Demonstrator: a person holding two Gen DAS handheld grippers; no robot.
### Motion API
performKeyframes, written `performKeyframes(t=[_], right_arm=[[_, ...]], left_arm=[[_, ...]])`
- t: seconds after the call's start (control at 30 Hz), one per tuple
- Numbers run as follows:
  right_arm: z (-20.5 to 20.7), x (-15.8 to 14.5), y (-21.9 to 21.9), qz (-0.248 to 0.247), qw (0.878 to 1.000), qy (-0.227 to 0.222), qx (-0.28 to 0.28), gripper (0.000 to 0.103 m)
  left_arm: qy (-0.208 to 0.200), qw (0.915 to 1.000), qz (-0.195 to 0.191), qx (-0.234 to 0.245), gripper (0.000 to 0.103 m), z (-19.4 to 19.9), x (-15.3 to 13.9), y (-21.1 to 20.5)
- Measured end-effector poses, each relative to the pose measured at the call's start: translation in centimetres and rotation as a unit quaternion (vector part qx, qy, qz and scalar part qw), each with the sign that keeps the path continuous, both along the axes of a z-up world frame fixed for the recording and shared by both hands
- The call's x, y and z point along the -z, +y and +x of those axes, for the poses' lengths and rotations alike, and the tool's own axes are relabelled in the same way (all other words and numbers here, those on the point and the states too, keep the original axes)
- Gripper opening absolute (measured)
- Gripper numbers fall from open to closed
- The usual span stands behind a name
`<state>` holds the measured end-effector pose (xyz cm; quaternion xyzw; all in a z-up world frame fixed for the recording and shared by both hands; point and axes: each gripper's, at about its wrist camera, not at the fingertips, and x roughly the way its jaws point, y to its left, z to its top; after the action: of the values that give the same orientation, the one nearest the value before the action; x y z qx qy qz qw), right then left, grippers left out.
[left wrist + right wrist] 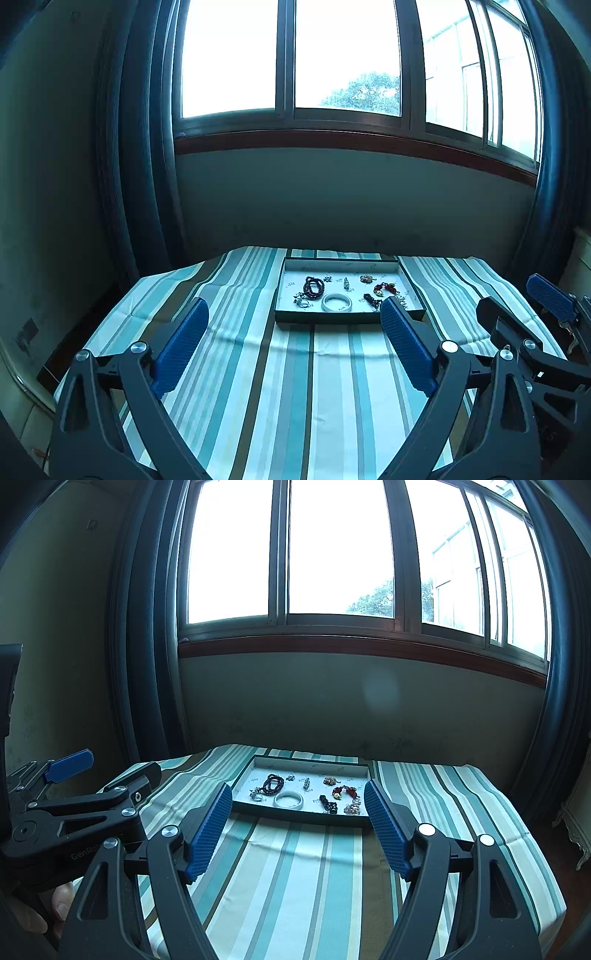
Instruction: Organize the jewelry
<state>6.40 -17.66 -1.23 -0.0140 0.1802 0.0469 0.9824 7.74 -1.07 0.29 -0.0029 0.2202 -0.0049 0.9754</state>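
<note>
a wide window [291, 59] fills the far wall, very bright, with a dark wooden sill and dark curtains at each side. below it stands a table under a cloth [295, 387] striped in teal, white and brown.

a shallow dark-rimmed tray [347, 320] sits near the table's far edge. loose jewelry lies on its pale floor: a dark red bead bracelet [314, 287] toward the left, a pale bangle [336, 302] at the front middle, a red and gold piece [385, 288] toward the right, and several small items too tiny to make out.

the left gripper [295, 341] hangs above the cloth on the near side of the tray, its blue-padded jaws spread wide with nothing between them. the right gripper [297, 825] is likewise spread wide and empty, short of the tray.

the right wrist view alone shows fingertips [61, 904] of a hand at its lower left, and a pale carved piece of furniture [576, 827] at the right edge.
</note>
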Motion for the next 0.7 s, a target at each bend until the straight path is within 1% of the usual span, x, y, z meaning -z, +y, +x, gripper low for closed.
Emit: performKeyframes(t=[0.7], right_arm=[[-0.18, -0.4, -0.15, -0.003, 1.0, -0.004, 0.0, 0.073]], left_arm=[[-0.006, 1.0, 0.001, 0.0, 0.094, -0.42, -0.43, 0.06]])
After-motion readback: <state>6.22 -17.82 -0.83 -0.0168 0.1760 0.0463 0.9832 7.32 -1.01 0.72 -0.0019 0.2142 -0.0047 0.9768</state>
